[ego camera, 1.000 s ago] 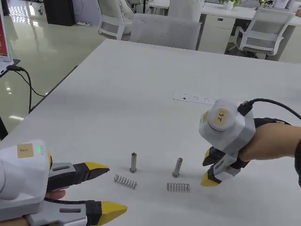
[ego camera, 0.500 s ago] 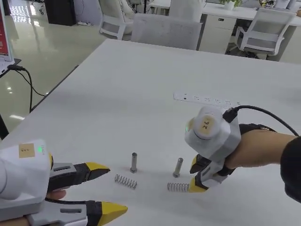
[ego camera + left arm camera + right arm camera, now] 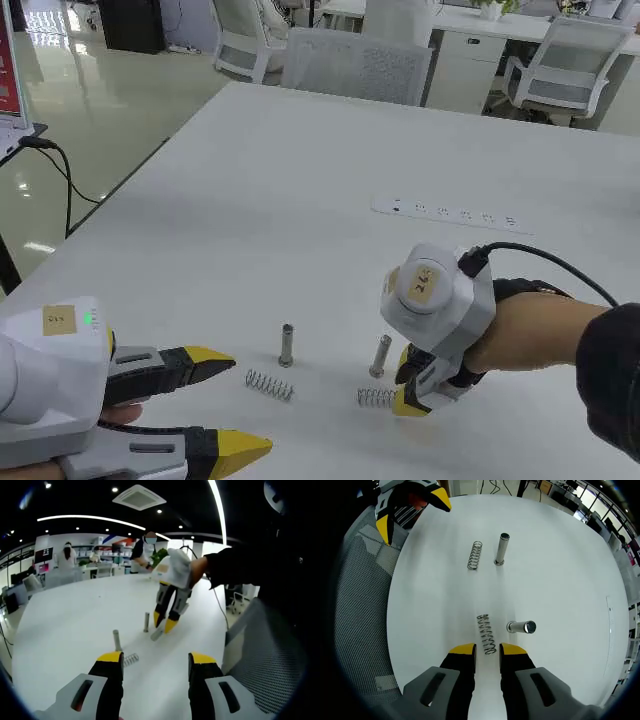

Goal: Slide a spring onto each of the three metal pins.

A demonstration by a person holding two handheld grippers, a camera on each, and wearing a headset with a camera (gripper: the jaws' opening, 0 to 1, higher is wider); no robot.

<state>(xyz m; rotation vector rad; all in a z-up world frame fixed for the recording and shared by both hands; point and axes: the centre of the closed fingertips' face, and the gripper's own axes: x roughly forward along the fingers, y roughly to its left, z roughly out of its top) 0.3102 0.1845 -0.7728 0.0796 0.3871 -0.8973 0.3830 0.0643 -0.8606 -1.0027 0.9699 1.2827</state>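
Observation:
Two short metal pins stand upright on the white table, the left pin (image 3: 287, 345) and the right pin (image 3: 380, 355). One spring (image 3: 268, 385) lies in front of the left pin. A second spring (image 3: 374, 397) lies in front of the right pin. My right gripper (image 3: 404, 382) is down at this spring's right end. In the right gripper view, the spring's (image 3: 485, 633) near end sits between the narrowly open tips of the right gripper (image 3: 488, 650), beside the right pin (image 3: 522, 627). My left gripper (image 3: 235, 402) hovers open at the near left, holding nothing.
A white power strip (image 3: 450, 213) lies on the table beyond the pins. The table's left edge (image 3: 120, 185) drops to the floor, where a cable runs. Office chairs (image 3: 355, 62) stand past the far edge. People stand far back in the left gripper view.
My right gripper has moved left and down from beside the right spring until its tips straddle the spring's end. The left gripper, pins and springs have stayed put.

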